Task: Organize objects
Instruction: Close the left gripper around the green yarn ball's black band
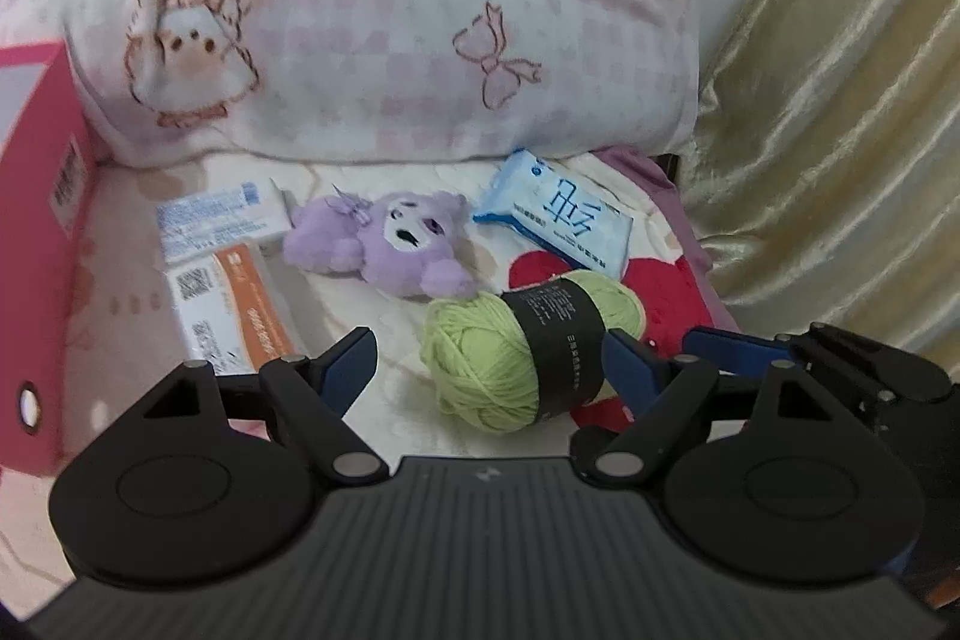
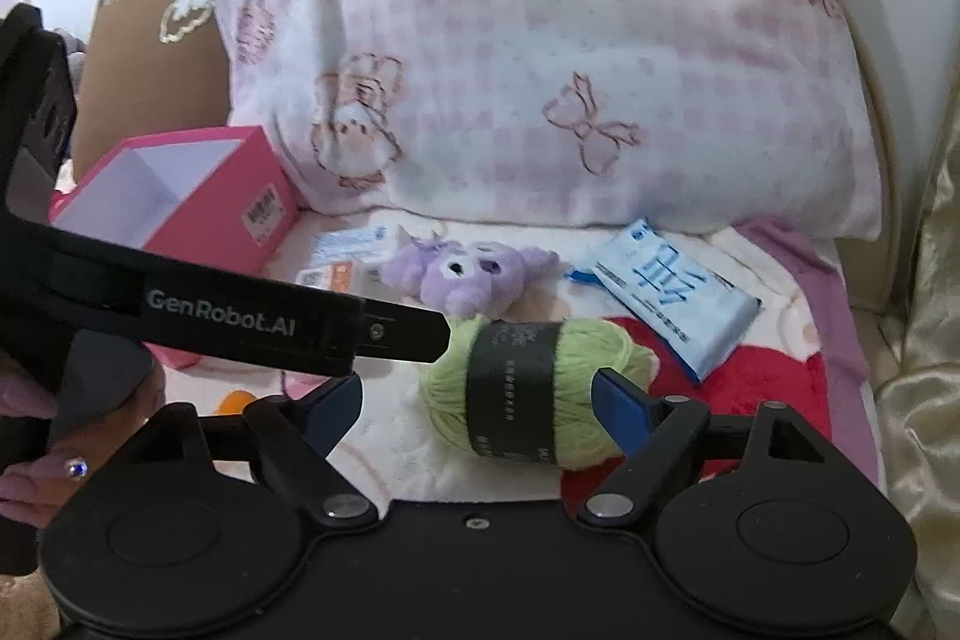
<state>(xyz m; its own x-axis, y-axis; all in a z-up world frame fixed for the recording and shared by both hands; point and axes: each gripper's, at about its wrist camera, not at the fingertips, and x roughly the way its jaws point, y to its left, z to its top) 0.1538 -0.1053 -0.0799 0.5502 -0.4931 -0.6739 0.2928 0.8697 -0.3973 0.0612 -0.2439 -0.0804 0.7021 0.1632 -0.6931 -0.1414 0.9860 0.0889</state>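
Item: green yarn ball, black paper band round its middle, lying on the bed blanket in front of the purple plush and near the blue tissue pack. Both left tongs and right tongs stand wide open, each straddling the ball, holding nothing. Likely light, soft, squashy (strands may snag); best pinched across the banded waist. Open pink box sits left, a probable destination.

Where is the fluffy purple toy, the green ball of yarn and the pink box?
Purple plush toy point(image 1: 390, 241), left wrist view, on its face.
Green yarn ball point(image 2: 528, 388), right wrist view, on its black band.
Pink box point(image 2: 234, 202), right wrist view, on its side wall.
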